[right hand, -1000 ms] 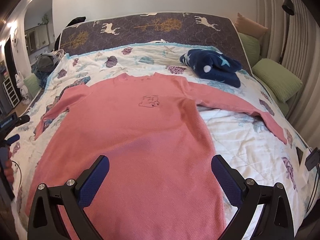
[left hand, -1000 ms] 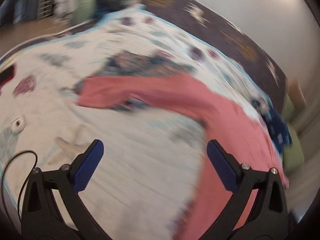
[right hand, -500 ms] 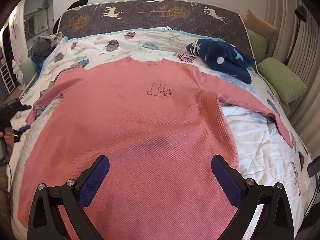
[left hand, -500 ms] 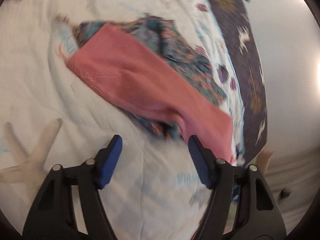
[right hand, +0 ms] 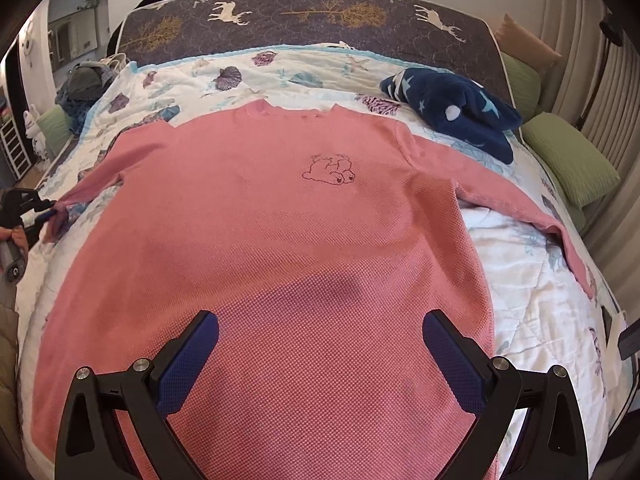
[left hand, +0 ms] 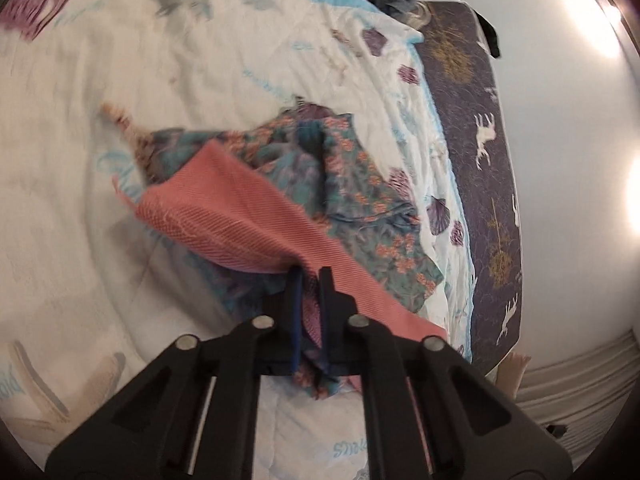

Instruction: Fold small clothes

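A pink long-sleeved shirt (right hand: 280, 240) with a small bear drawing lies flat, front up, on the bed. My right gripper (right hand: 320, 356) is open and empty, hovering over the shirt's lower part. My left gripper (left hand: 310, 276) is shut on the shirt's left sleeve (left hand: 224, 216) near the cuff, which lies over a floral cloth (left hand: 352, 192). The left gripper also shows in the right wrist view (right hand: 40, 210) at the sleeve's end.
The bed has a white seashell quilt (right hand: 532, 280) and a dark headboard with deer (right hand: 320, 12). A navy star blanket (right hand: 452, 112) lies at the back right. Green pillows (right hand: 568, 160) sit along the right edge. A pile of clothes (right hand: 84, 80) sits far left.
My left gripper moved onto the left sleeve and closed on it. My right gripper moved forward and lower over the shirt, staying open.
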